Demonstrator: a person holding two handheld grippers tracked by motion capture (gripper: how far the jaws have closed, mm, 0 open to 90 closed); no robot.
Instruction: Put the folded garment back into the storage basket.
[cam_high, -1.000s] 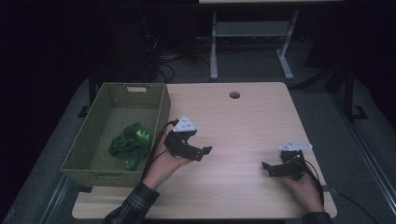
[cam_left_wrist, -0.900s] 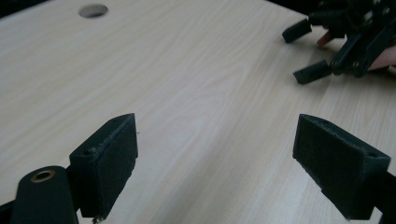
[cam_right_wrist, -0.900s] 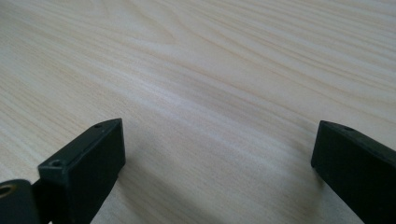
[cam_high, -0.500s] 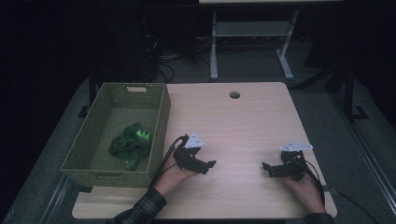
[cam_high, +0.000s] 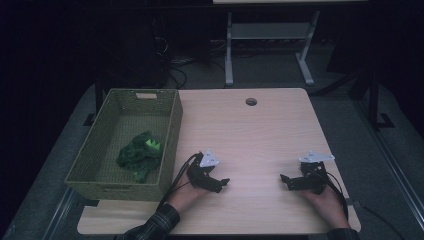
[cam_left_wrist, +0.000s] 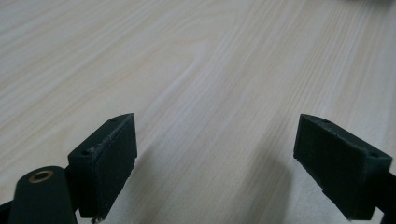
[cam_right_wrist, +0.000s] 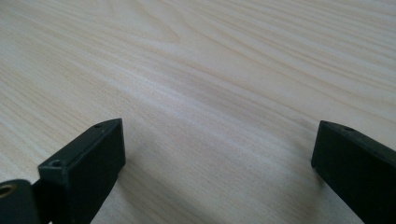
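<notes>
A green plush toy lies inside the woven green basket at the table's left. My left gripper rests low on the wooden table just right of the basket, held by a hand in a plaid sleeve. Its jaws stand wide apart with bare wood between them, and the left gripper is open. My right gripper sits near the table's front right, pointing left. In its own view the right gripper is open over bare wood.
A round cable hole sits near the table's far edge. Behind the table stands a grey metal frame with loose cables on the dark floor. Cables trail from both grippers toward the front edge.
My left gripper has drawn back toward the front edge and settled lower on the table, away from the basket. The right gripper has stayed put.
</notes>
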